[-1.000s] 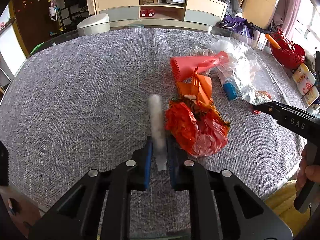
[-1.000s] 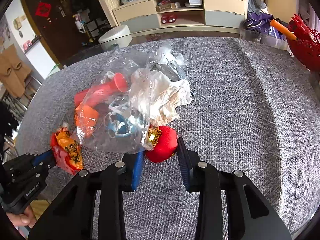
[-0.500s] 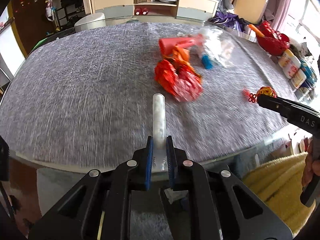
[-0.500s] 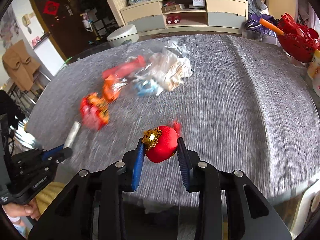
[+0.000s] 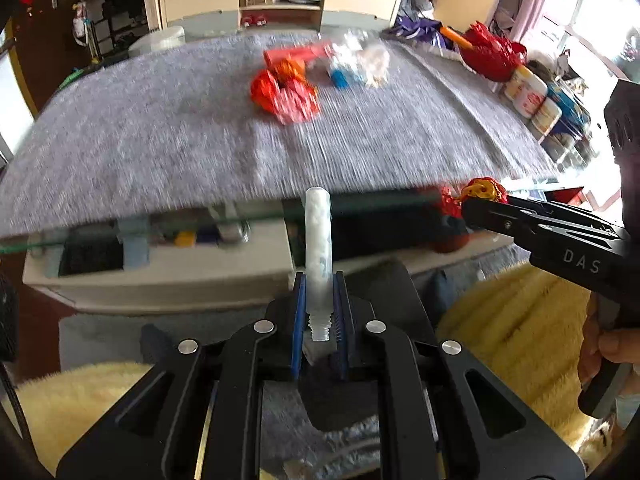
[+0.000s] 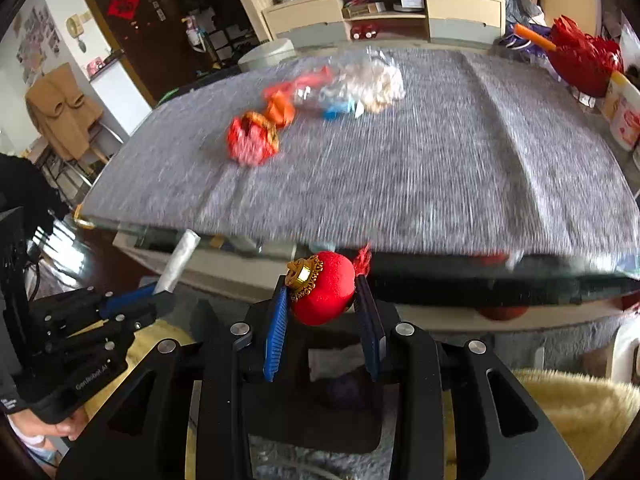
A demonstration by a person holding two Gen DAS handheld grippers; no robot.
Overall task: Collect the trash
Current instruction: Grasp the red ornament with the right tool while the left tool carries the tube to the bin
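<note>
My left gripper (image 5: 319, 280) is shut on a clear plastic tube (image 5: 318, 236) with a threaded end, held off the table's near edge. It also shows in the right wrist view (image 6: 160, 286) with the tube (image 6: 180, 256). My right gripper (image 6: 322, 284) is shut on a red lantern ornament (image 6: 324, 288) with a gold cap, also off the near edge; it shows in the left wrist view (image 5: 480, 200). Left on the grey table (image 5: 160, 132) are a crumpled red wrapper (image 5: 286, 94), an orange-red plastic piece (image 5: 296, 54) and a clear bag of trash (image 5: 360, 62).
A red basket (image 5: 492, 56) and several white jars (image 5: 532, 96) stand at the table's right edge. A yellow fluffy cloth (image 5: 512, 328) lies below both grippers. A low shelf (image 5: 160, 264) sits under the glass table edge. A cabinet (image 5: 280, 4) stands at the back.
Both grippers have pulled back from the table with their items, from above the cloth to beyond and below its near edge. The remaining trash now lies farther away.
</note>
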